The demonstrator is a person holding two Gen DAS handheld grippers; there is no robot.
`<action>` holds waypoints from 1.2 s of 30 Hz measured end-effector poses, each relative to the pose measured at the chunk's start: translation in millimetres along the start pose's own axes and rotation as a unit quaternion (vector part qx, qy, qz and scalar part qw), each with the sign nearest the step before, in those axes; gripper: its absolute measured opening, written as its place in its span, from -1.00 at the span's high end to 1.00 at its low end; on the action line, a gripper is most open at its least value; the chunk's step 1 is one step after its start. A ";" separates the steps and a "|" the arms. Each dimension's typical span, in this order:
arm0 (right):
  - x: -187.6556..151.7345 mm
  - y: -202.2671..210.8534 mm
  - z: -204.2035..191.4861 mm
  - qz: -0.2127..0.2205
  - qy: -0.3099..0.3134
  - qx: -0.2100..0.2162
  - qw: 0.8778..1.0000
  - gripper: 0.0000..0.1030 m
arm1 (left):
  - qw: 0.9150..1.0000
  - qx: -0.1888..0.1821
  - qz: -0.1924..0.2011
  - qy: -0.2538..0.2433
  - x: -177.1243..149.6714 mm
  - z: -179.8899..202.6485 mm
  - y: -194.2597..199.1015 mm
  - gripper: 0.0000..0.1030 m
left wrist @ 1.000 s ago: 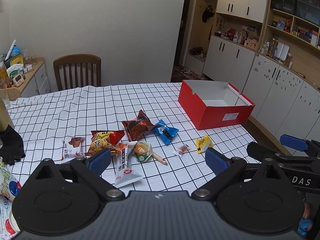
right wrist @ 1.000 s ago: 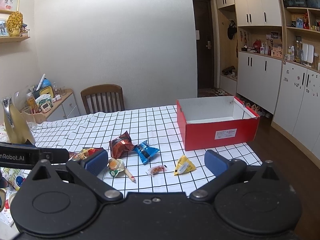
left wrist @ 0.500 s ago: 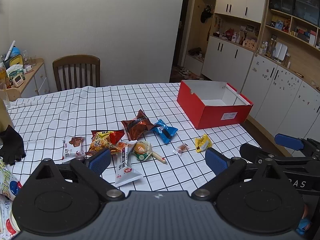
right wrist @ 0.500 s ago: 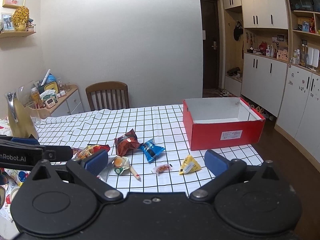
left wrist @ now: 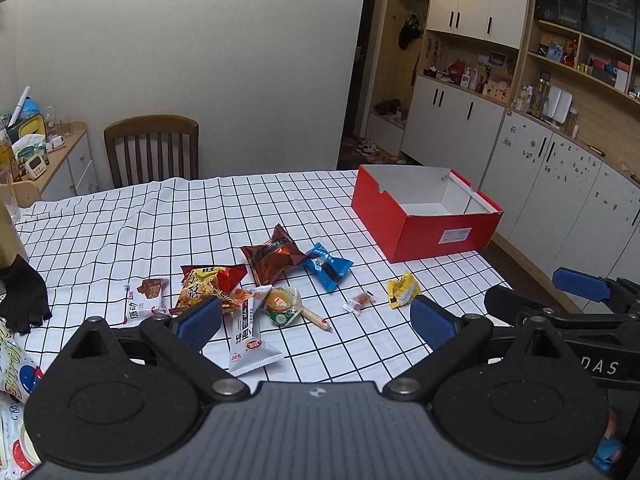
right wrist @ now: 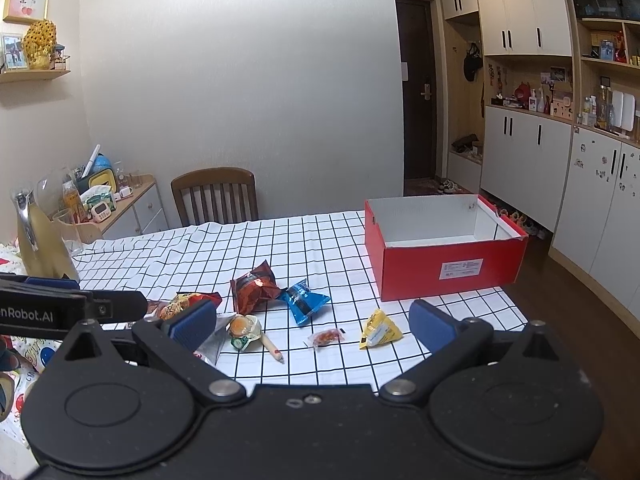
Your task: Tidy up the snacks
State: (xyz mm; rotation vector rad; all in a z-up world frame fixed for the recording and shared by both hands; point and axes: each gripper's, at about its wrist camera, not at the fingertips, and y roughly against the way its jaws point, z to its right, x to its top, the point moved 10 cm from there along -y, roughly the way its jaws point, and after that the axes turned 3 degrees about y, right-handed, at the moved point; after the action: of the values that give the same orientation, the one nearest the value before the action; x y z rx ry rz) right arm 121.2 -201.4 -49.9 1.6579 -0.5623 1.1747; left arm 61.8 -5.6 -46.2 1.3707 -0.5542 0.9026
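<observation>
Wrapped snacks point(left wrist: 276, 260) lie scattered beside open red box point(left wrist: 424, 232).

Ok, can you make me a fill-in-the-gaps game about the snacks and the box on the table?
1. The red box has ____ snacks inside it.
2. The blue packet lies right beside the ____ packet.
3. Both the left tool and the right tool are ____.

Missing words: no; brown; open

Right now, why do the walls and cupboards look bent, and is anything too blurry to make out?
Left wrist view: the fisheye lens bows the cupboards at the edges; snack packets stay sharp. Right wrist view: same bowing at the door; light is soft and even, and the red box label is too small to read.
</observation>
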 end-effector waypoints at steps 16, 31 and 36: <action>1.9 1.1 2.8 0.008 0.002 -0.001 1.000 -1.00 | 1.000 -0.003 -0.006 0.005 2.6 4.6 -8.0 -0.96; 2.9 -31.3 21.7 -0.009 -0.012 0.004 1.000 -1.00 | 0.997 0.061 -0.003 0.051 13.7 -43.6 -43.1 -0.96; -5.0 -57.4 42.6 -0.031 -0.019 -0.012 0.999 -0.98 | 0.992 0.109 -0.021 0.066 7.7 -81.3 -64.4 -0.96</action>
State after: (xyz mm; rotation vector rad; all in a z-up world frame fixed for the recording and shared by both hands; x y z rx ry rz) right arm 183.3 -217.3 -82.0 1.6685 -0.5437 1.0896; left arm 104.9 78.0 -90.4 1.4990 -0.3305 1.0341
